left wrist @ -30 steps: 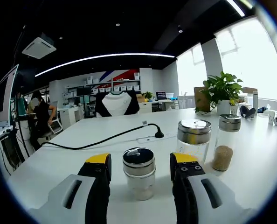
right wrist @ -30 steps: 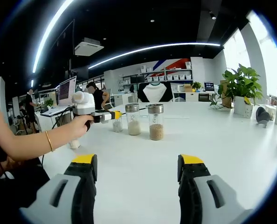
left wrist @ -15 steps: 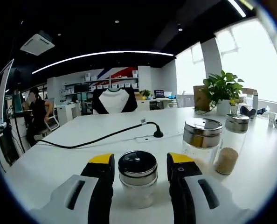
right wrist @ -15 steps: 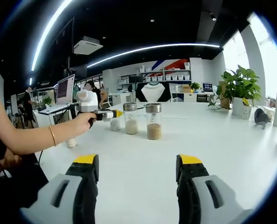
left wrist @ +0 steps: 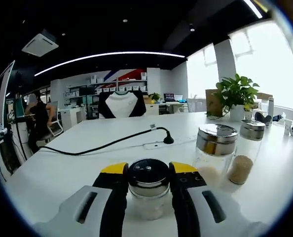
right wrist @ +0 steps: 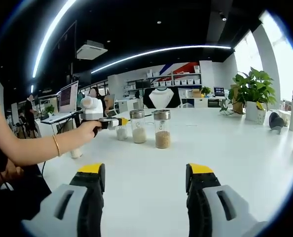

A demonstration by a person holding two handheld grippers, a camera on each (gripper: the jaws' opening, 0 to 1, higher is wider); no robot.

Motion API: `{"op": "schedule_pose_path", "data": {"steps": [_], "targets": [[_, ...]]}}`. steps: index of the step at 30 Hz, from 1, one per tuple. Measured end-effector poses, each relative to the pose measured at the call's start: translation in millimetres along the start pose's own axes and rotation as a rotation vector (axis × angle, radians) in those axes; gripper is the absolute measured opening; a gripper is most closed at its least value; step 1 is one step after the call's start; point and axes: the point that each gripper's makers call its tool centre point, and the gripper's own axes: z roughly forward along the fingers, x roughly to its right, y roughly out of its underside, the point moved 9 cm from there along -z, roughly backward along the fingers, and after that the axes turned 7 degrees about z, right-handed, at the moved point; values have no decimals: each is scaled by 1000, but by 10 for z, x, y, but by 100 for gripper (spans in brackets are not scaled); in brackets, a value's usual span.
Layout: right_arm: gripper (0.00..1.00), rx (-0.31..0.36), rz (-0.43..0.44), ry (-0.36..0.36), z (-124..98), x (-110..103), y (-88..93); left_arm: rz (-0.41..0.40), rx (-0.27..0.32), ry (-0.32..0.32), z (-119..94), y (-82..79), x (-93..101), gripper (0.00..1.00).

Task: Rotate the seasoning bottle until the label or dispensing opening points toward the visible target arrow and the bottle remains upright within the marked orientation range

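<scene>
In the left gripper view, the left gripper (left wrist: 147, 180) has its two yellow-tipped jaws pressed against either side of a small bottle (left wrist: 147, 190) with a black shaker lid, grasping it just under the cap. The bottle stands upright on the white table (left wrist: 77, 165), right between the jaws. Beyond the right jaw stand two taller jars (left wrist: 215, 153) with steel lids, one next to the other. Farther ahead a black cable (left wrist: 107, 146) runs across the table, and a potted plant (left wrist: 235, 96) sits well beyond the jars.

In the right gripper view, the right gripper (right wrist: 145, 183) hovers over bare table with its jaws spread wide, holding nothing. Far ahead and to the left, a hand (right wrist: 87, 131) holds the other gripper against the bottle (right wrist: 123, 132), beside the two jars.

The grasp looks made, so the turning step is at hand. No arrow can be made out, so the twist direction is unclear. The next move calls for a slow turn about the bottle's own axis, keeping it vertical and clear of the nearest jar.
</scene>
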Motion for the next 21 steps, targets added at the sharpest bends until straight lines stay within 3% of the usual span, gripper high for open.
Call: {"op": "schedule_pose_path", "data": {"steps": [5, 10, 21], "targets": [[66, 13, 6, -14, -24, -34, -44, 84, 8, 19, -95, -87, 88, 34], [66, 21, 2, -22, -56, -69, -76, 25, 24, 26, -150, -161, 40, 34], [66, 24, -2, -37, -112, -122, -77, 33, 10, 40, -365, -149, 50, 34]]}}
